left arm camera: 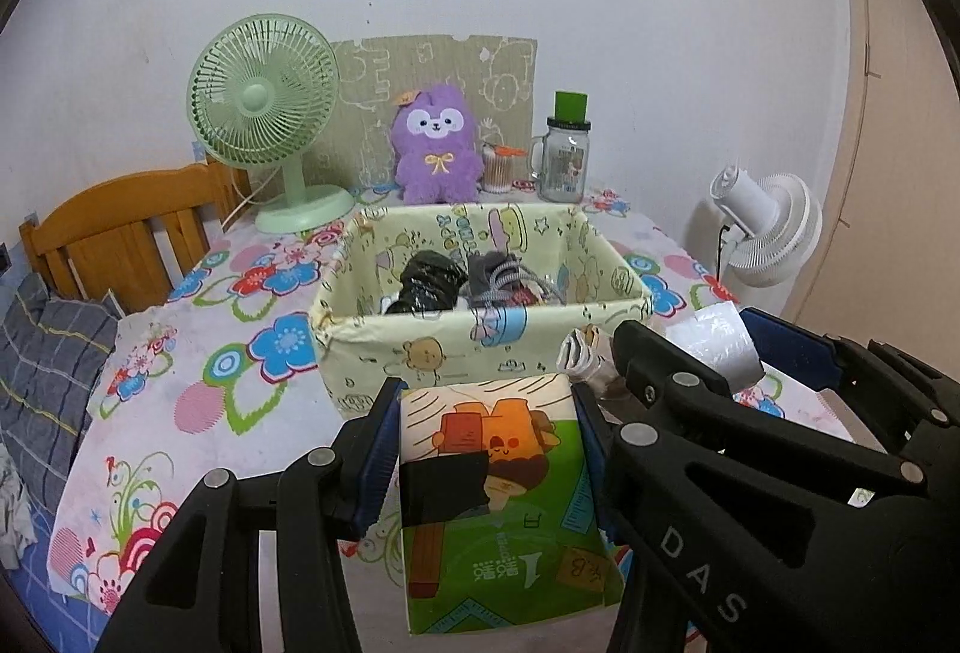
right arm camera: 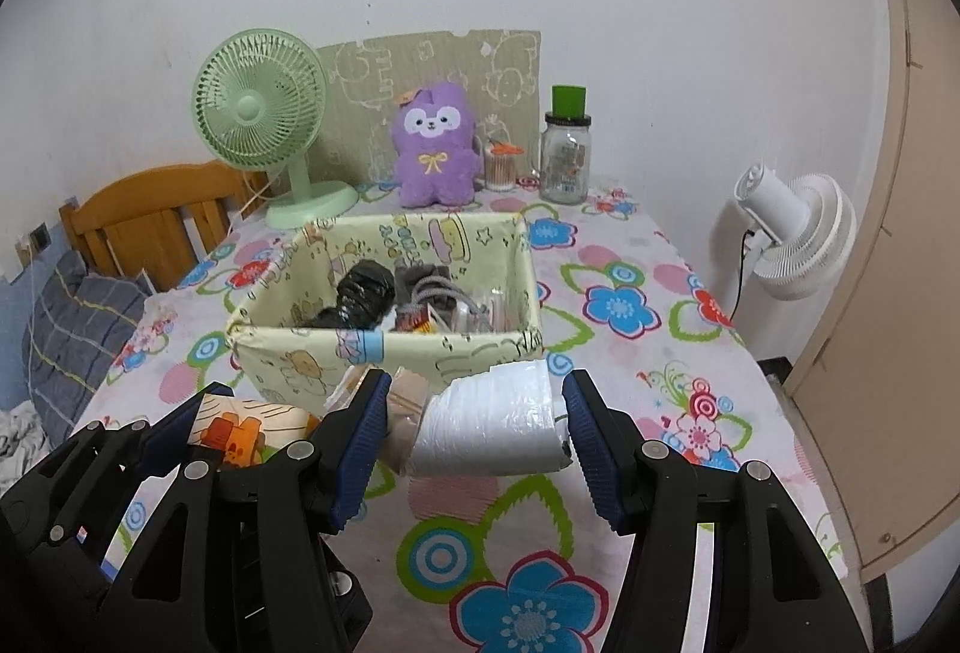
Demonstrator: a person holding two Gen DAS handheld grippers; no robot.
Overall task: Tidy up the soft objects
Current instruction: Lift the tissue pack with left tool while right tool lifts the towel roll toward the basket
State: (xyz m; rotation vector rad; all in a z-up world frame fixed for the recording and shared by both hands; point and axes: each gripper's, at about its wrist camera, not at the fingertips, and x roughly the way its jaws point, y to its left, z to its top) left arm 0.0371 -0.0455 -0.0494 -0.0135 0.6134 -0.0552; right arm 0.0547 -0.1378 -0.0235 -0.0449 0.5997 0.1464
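- Left edge: a wooden headboard (left arm camera: 120, 233) and a plaid pillow (left arm camera: 42, 353) sit beside the table (right arm camera: 630, 353), which wears a thin floral cloth, smooth with faint creases.
- Rear row, left to right: a green desk fan (left arm camera: 264, 113) in hard ribbed plastic, a purple plush toy (left arm camera: 435, 149) with a shaggy pile, a glass jar (left arm camera: 564, 161) with a green cap. None of these is yet in the bin; whether the plush belongs to the job cannot be told.
- Your left gripper (left arm camera: 489, 461) is closed on a tissue pack (left arm camera: 498, 497): glossy printed film, soft-sided, roughly box-shaped, with both blue pads pressed against its flanks. It sits just short of the bin's near wall.
- Centre: the fabric bin (left arm camera: 420, 353) is pale yellow printed cloth with limp, slightly bowed walls. Inside are a dark crinkled bundle (left arm camera: 426, 281), a grey knit piece with cord (left arm camera: 504, 275) and a few small packets. Judgement: part of the sorting is done.
- Between the grippers, a small beige wrapped item (right arm camera: 402, 401) lies on the cloth by the bin wall.
- Your right gripper (right arm camera: 474, 431) stands wide around a white roll (right arm camera: 492, 425), cylindrical, film-wrapped and wrinkled. The right pad looks to touch it; the left pad is clear, so it is not yet clamped.
- Remaining, as judged: the pack, the roll and the beige item.
- Far right: a white floor fan (right arm camera: 792, 233) stands off the table.
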